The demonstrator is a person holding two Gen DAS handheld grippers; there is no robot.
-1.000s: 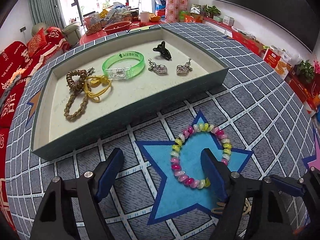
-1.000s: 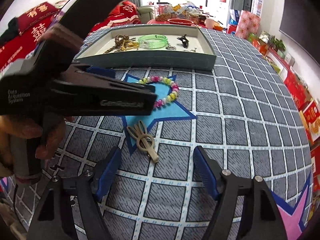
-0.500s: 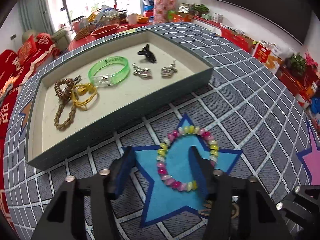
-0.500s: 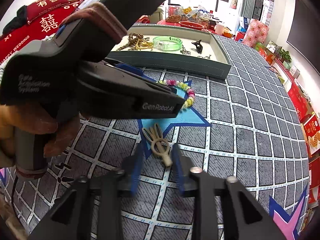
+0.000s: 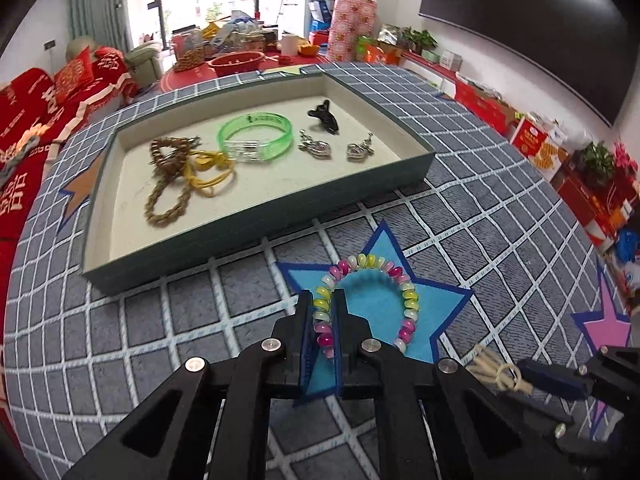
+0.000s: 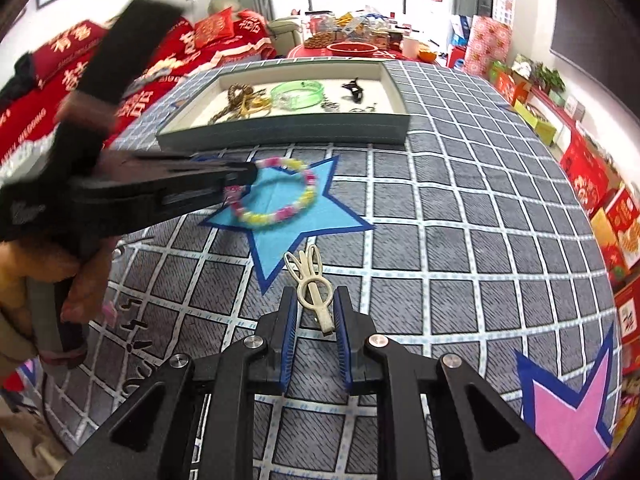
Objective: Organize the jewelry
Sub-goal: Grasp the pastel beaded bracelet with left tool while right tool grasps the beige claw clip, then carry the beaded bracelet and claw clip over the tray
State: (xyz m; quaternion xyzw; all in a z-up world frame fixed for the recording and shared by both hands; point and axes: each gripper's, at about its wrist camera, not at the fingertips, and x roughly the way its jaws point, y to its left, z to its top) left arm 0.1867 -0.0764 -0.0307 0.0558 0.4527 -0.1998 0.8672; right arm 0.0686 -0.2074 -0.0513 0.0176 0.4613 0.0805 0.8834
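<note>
**Inspector:** Left gripper: jaws drawn together on the near-left arc of the beaded bracelet, only a few beads caught between the pads; the rest of the loop lies flat on the blue star of the grid-patterned cloth; risk noted: the beads are round and glossy, so on lifting the strand may roll out of the pinch, or the elastic may stretch and snap back

**Clerk:** And the right gripper?

**Inspector:** Jaws narrowed around the beige hair clip; whether the pads are actually pressing on it I cannot tell, a sliver of gap appears on each side; the clip lies skewed, its prongs towards 11 o'clock; a squeeze on a slanted, thin body may twist it or flick it out forwards

**Clerk:** Further out?

**Inspector:** In the left wrist view the tray sits at 11 o'clock from the bracelet, well apart, its near wall standing between; a low carry could snag the dangling loop on that rim; inside lie a green bangle, a gold rope chain, a black clip and two silver charms; a careless drop could tangle with the chain; the two grippers work near each other, so crossing paths is a collision hazard
</note>
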